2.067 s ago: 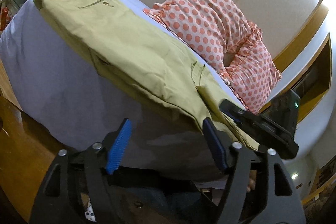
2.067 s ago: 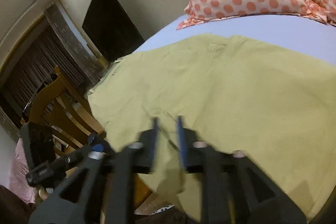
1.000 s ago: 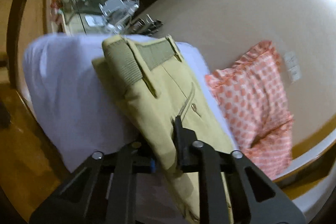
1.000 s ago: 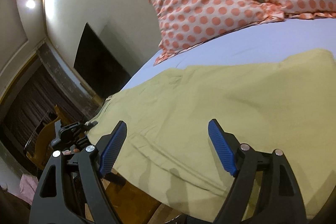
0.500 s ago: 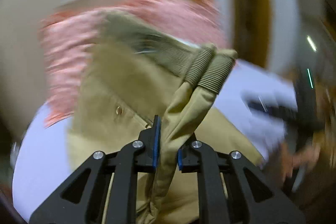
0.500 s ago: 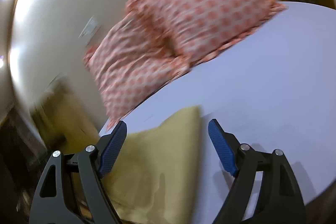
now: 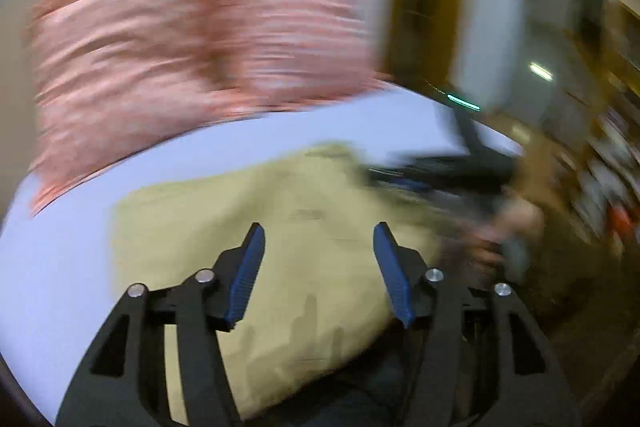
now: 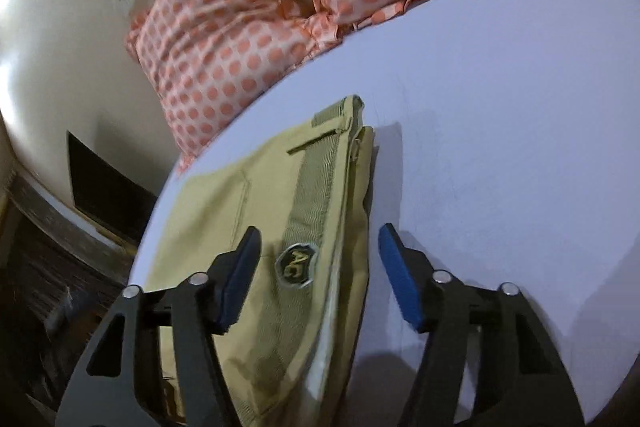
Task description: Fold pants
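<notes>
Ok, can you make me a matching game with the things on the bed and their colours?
Things:
1. pants
2. pillows
3. bed sheet
4. pads of the right tool

Colours:
A. blue
B. pale lavender
C. khaki yellow
D. white with orange dots

Pairs: 1-C, 2-D, 3-B, 4-A

The only mark I can read sits low in the middle of my right wrist view: a small dark badge (image 8: 297, 263) with a gold edge, sewn on the waistband of the pants (image 8: 256, 227). Its gold letters look like "AC", though I cannot be sure of them. My left wrist view is too blurred for me to read anything in it.
</notes>
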A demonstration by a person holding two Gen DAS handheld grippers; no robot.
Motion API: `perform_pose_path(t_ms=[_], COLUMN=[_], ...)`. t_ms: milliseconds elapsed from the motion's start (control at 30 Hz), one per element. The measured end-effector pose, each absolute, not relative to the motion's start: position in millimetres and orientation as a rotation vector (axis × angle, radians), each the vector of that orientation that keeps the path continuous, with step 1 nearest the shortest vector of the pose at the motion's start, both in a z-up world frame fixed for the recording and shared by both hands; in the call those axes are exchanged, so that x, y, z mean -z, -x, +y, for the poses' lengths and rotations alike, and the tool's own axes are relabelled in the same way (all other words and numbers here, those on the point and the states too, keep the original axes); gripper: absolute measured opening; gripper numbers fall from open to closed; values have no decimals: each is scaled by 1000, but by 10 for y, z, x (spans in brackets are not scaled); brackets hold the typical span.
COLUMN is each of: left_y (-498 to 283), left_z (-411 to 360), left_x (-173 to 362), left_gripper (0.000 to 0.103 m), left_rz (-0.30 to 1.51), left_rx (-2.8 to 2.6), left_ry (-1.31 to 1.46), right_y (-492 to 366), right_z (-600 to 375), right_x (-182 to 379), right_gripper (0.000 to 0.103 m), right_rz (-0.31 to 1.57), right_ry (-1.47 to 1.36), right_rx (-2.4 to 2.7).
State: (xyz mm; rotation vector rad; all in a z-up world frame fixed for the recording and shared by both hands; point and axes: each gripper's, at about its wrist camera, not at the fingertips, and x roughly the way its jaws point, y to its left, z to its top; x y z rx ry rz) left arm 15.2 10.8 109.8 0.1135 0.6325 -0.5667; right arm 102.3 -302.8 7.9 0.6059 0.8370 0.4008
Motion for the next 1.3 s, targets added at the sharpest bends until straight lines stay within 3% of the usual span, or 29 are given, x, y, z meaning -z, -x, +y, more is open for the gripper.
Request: perform_pose_path(t_ms=[167, 267, 333, 433, 600, 700, 900, 967, 1000, 1033, 1300], left_y=[-947, -1094, -1166, -1361, -1460, -1339, -1313, -1382, -1426, -1455, -2001], left_z=[1187, 1180, 1074, 1063, 1080, 1029, 973, 964, 985, 1004, 801], left_x=[-644, -495, -486, -451, -352, -425, -355, -335, -339, -347, -767], left_gripper=[58, 59, 70, 71, 71, 70, 77, 62, 32, 10, 6], left_rz=[895, 968, 981, 1009, 1039, 1086, 1100, 1079, 1071, 1071, 948], left_rx=[383, 451, 456, 478, 488, 420, 403, 430, 438, 451, 449], left_ry=[250, 292, 244, 275, 308, 208, 200, 244, 266, 288, 231], right_y=[-1124, -1148, -1178, -1226, -1305, -1275, -1330, -1329, -1333, -1339, -1923], right_z=[-3006, -3093, -3094, -3084, -3169, -3169, -3138, -3134, -3136, -3146, -3106], right_x=[-14, 36, 50, 52, 229, 228, 178, 176, 181, 191, -352], right_gripper=[47, 41, 41, 41, 18, 18, 22, 21, 19, 17, 11], right_rz=[869, 859, 861, 870, 945, 949, 947, 940, 939, 942, 860], right_ry=[-665, -721, -740, -752, -920, -913, -887, -881, -883, -896, -854], right_rx=[-512, -529, -549, -597, -712, -722, -709, -707, -709, -712, -713])
